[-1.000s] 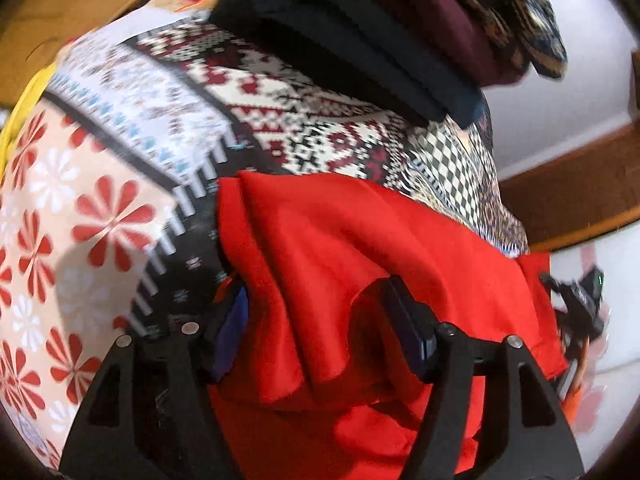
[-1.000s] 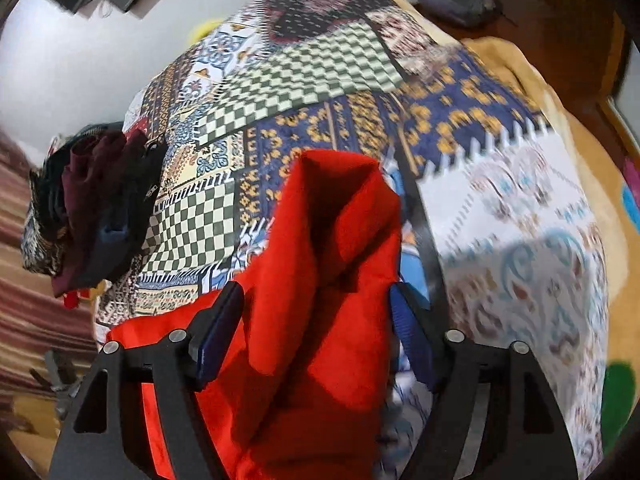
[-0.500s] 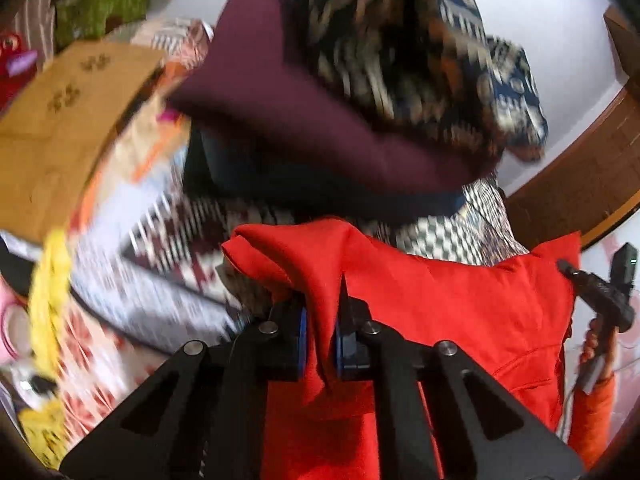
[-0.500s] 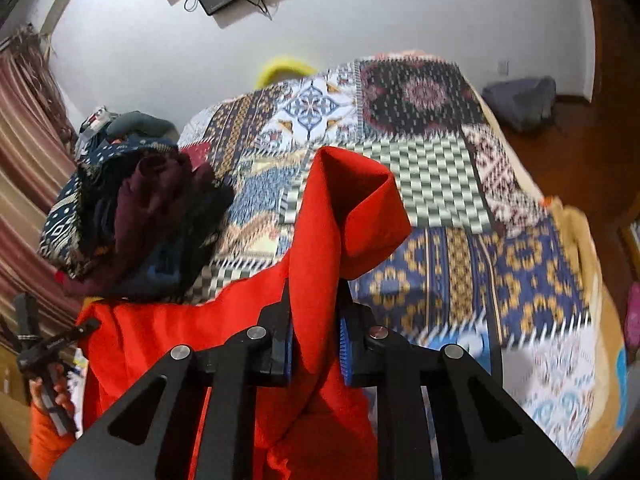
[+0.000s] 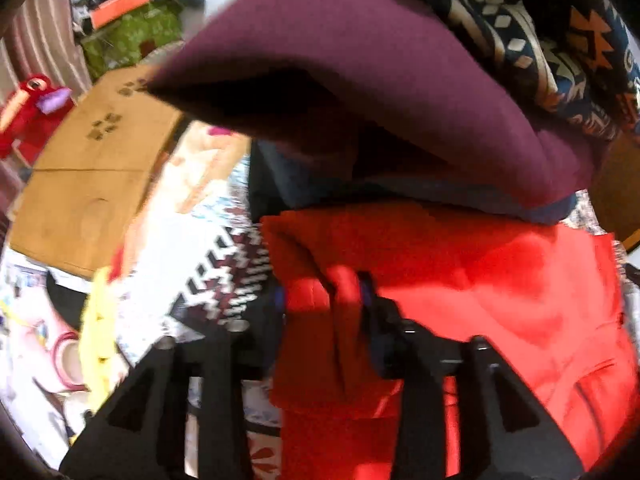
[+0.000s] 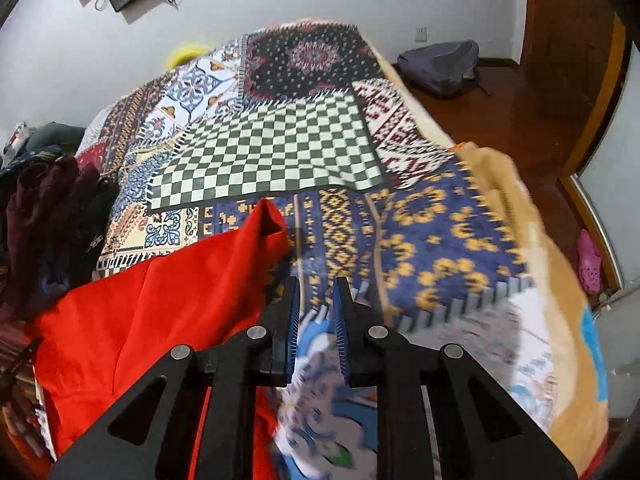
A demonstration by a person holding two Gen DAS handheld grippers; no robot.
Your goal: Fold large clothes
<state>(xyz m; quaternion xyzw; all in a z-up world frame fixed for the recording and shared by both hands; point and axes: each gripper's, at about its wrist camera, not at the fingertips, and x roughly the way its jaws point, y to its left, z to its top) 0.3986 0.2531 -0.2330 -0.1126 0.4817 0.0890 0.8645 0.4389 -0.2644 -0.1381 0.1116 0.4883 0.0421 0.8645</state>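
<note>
A large red garment (image 5: pixel 500 292) lies on the patchwork bedspread (image 6: pixel 272 160). In the left wrist view my left gripper (image 5: pixel 324 300) has a bunched corner of the red cloth between its fingers, with a small gap to the pads; the frame is blurred. In the right wrist view the red garment (image 6: pixel 152 312) lies to the left of my right gripper (image 6: pixel 316 292), whose fingers stand a little apart with nothing between them. A peaked corner of the cloth (image 6: pixel 270 216) sits just ahead and left of them.
A stack of folded clothes, maroon (image 5: pixel 380 60) and patterned navy (image 5: pixel 560 32), looms right behind the red garment. A cardboard box (image 5: pixel 92 184) lies at left. The bed's right edge (image 6: pixel 532 216) drops to a wooden floor with a grey bag (image 6: pixel 440 64).
My right gripper has let go of the red cloth, whose corner has dropped to its left. My left gripper has moved closer under the folded stack and its fingers have parted around the cloth.
</note>
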